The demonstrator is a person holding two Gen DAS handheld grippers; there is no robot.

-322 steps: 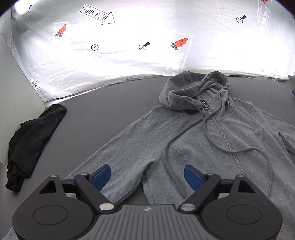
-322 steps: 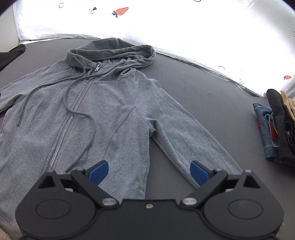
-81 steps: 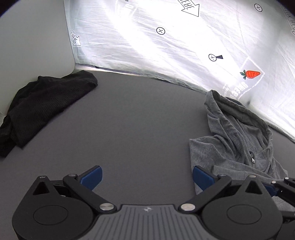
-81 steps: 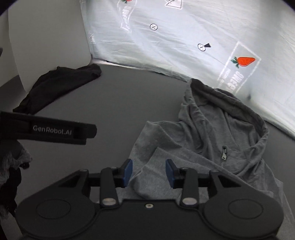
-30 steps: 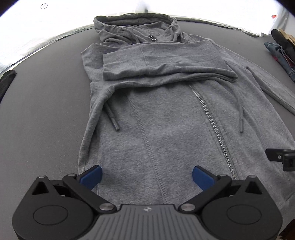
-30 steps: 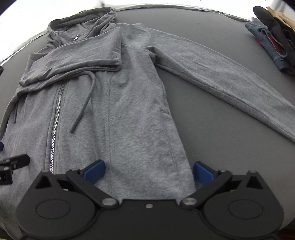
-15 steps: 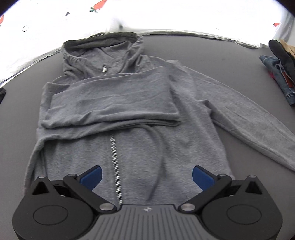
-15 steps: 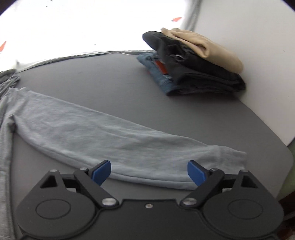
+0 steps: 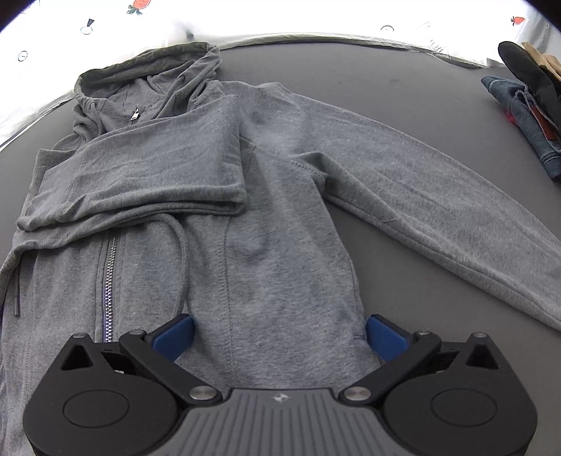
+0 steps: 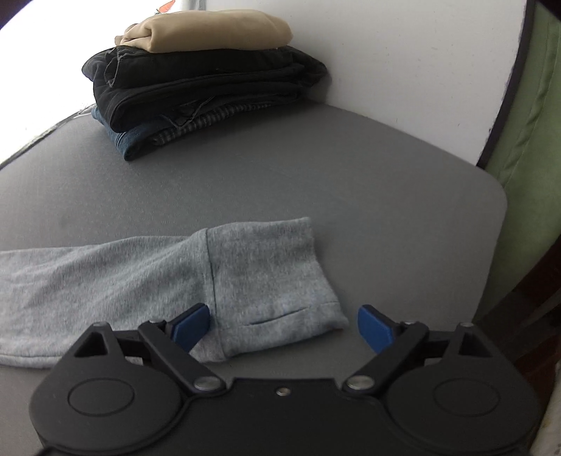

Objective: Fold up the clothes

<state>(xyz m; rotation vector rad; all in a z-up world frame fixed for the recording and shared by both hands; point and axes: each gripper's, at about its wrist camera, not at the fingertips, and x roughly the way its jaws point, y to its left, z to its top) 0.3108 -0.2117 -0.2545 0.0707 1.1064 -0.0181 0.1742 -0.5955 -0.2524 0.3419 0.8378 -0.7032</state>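
A grey zip hoodie (image 9: 273,217) lies face up on the dark grey table (image 9: 385,87). One sleeve (image 9: 140,175) is folded across its chest. The other sleeve (image 9: 438,196) stretches out flat to the right. My left gripper (image 9: 280,336) is open and empty above the hoodie's lower right body. In the right wrist view the outstretched sleeve's cuff (image 10: 270,277) lies flat near the table corner. My right gripper (image 10: 284,326) is open and empty, its blue pads (image 10: 191,324) straddling the cuff.
A stack of folded clothes (image 10: 203,70), tan on black on blue, stands at the back right against a white wall; it also shows in the left wrist view (image 9: 529,91). The table's rounded corner (image 10: 491,210) and edge lie just right of the cuff. A white printed backdrop (image 9: 105,21) runs behind.
My right gripper has moved along the outstretched sleeve to its cuff near the table corner. My left gripper has shifted right over the hoodie's body. Both stay open.
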